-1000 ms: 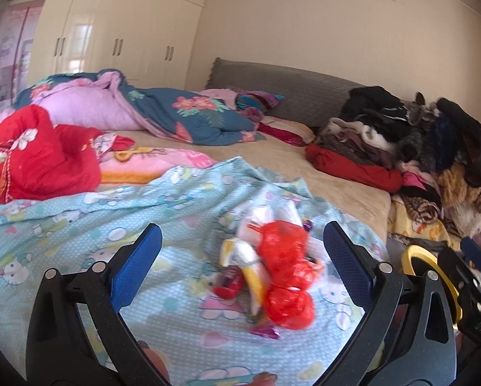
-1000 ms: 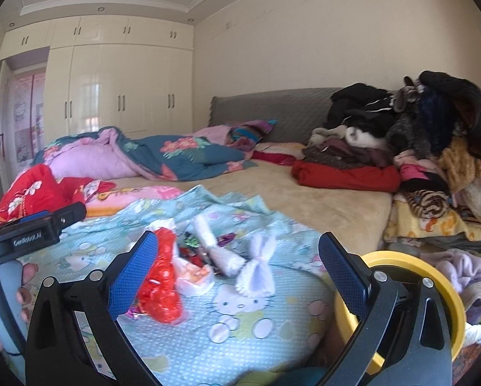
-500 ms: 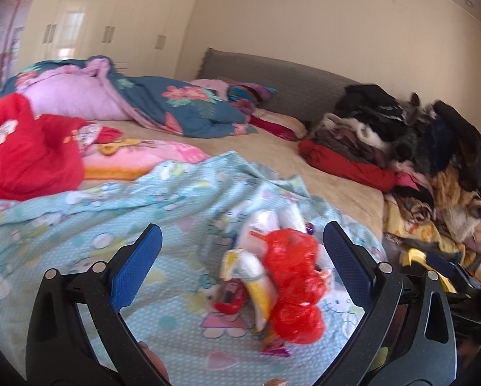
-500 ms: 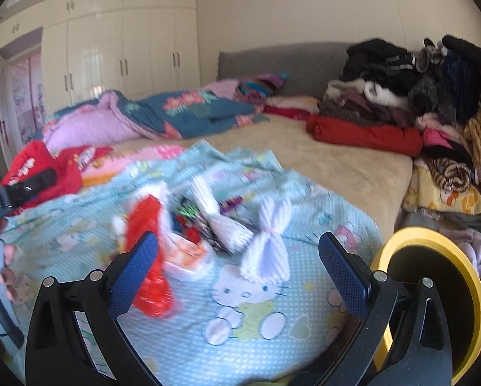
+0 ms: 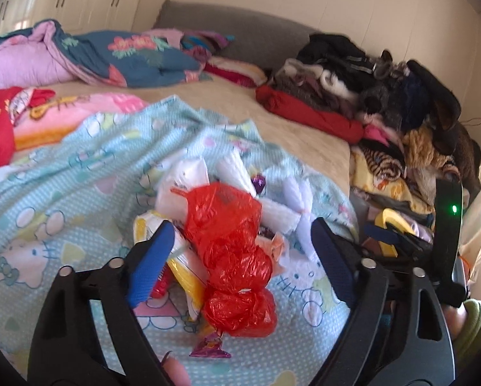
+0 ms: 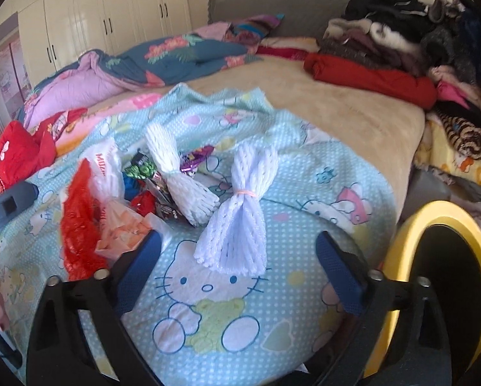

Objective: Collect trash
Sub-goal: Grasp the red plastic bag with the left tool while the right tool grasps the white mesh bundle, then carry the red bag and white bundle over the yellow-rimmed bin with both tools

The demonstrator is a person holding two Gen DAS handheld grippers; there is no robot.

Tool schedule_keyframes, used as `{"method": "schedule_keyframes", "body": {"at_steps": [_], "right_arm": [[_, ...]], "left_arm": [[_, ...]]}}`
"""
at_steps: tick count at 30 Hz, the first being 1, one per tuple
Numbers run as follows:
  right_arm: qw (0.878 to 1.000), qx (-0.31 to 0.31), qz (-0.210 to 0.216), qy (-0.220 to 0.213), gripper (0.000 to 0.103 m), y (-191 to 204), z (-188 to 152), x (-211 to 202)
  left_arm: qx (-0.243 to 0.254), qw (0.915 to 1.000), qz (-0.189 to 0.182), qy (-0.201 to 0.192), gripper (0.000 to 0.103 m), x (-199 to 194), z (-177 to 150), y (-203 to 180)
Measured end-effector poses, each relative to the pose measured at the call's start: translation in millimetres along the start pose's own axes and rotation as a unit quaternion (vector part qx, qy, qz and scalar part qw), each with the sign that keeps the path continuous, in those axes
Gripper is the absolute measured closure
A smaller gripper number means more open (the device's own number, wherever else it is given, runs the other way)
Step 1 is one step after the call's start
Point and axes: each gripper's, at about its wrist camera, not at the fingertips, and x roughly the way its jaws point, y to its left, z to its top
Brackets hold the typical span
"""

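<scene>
My left tool [image 5: 237, 254] closing, nothing gripped; red plastic bag [image 5: 230, 257] between jaws, long axis running away from tool.

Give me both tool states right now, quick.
Left tool: jaws closing around the red plastic bag, not gripping yet.
Right tool: jaws closing, the white foam net bundle just ahead, nothing held.

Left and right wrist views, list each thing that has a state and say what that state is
Left gripper: closing around red plastic bag, not yet gripping.
Right gripper: closing, nothing gripped.
Red plastic bag: crumpled, lying on blanket.
Near white foam net: bundled, banded at middle.
Yellow-rimmed bin: open.
</scene>
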Motion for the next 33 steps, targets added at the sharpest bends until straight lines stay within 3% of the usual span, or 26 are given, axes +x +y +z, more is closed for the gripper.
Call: {"method": "schedule_keyframes", "body": {"at_steps": [2, 6, 8, 11, 18, 33], "right_arm": [[1.000, 0.012, 0.010, 0.024, 0.028, -3, 4, 16], [0.997, 0.030, 0.023, 0.063, 0.034, -5, 6, 44], [0.995, 0.034, 0.033, 0.090, 0.055, -5, 4, 57], [0.993, 0.045, 0.048, 0.095, 0.071, -7, 0, 60], [0.993, 0.075, 0.071, 0.050, 0.075, -20, -5, 29], [0.993, 0.076, 0.086, -0.007, 0.075, -27, -12, -34]], "left_arm": [[-0.005, 0.9998, 0.001, 0.017, 0.039, 10, -2, 1], [-0.007, 0.9992, 0.009, 0.039, 0.051, 22, -7, -1], [-0.003, 0.9985, 0.020, 0.051, 0.058, 28, -9, -2], [-0.007, 0.9975, 0.028, 0.064, 0.071, 35, -13, -2], [-0.008, 0.9981, 0.012, 0.060, 0.089, 28, -17, -8], [0.009, 0.9996, -0.028, 0.003, 0.095, -8, 6, -40]]}}
